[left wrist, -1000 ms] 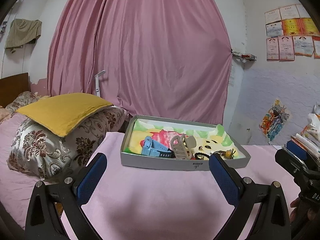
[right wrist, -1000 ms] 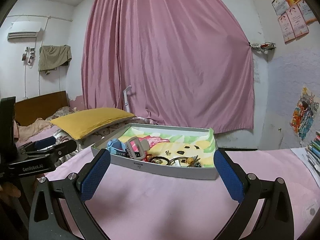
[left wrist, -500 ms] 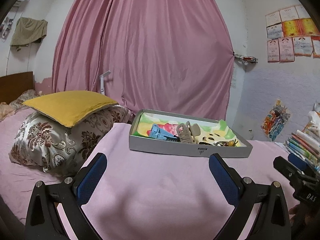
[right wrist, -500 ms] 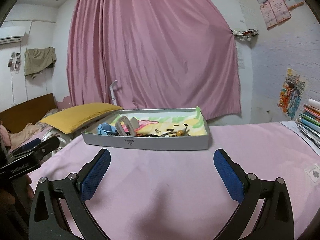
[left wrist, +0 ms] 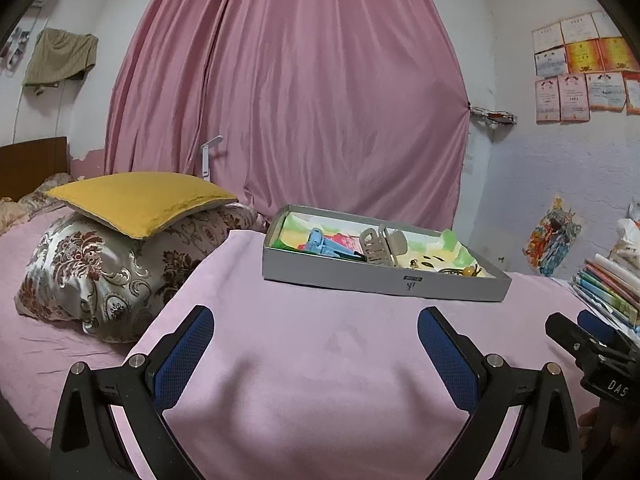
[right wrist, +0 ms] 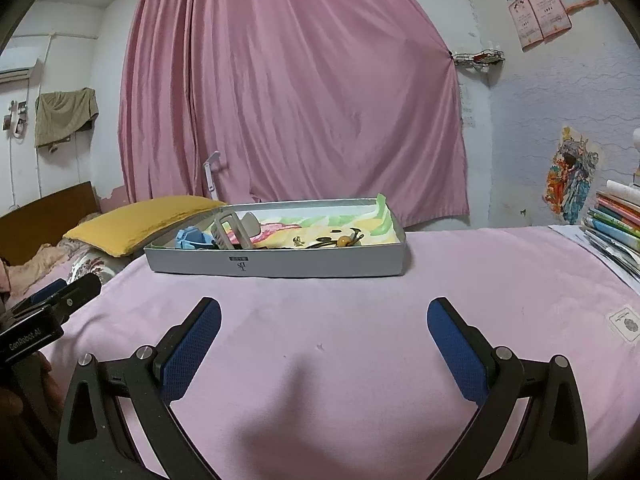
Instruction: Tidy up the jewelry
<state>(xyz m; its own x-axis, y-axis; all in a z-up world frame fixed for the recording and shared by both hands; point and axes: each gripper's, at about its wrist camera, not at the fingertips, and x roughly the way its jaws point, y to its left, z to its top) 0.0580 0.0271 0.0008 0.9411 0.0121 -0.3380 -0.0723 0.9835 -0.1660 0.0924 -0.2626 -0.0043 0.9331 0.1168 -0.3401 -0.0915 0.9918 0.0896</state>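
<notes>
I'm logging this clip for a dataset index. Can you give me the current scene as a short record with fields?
surface: pink cloth
container: grey tray, open, lying on the cloth
tray contents: blue clip, beige hair claw, small dark pieces with an amber bead
left gripper: open, empty, short of the tray
right gripper: open, empty, short of the tray
beside surface: yellow pillow, stacked books
backdrop: pink curtain

The curtain was pink, like the cloth on the table. The tray was grey, its clip beige. A yellow pillow lay on a floral one.
</notes>
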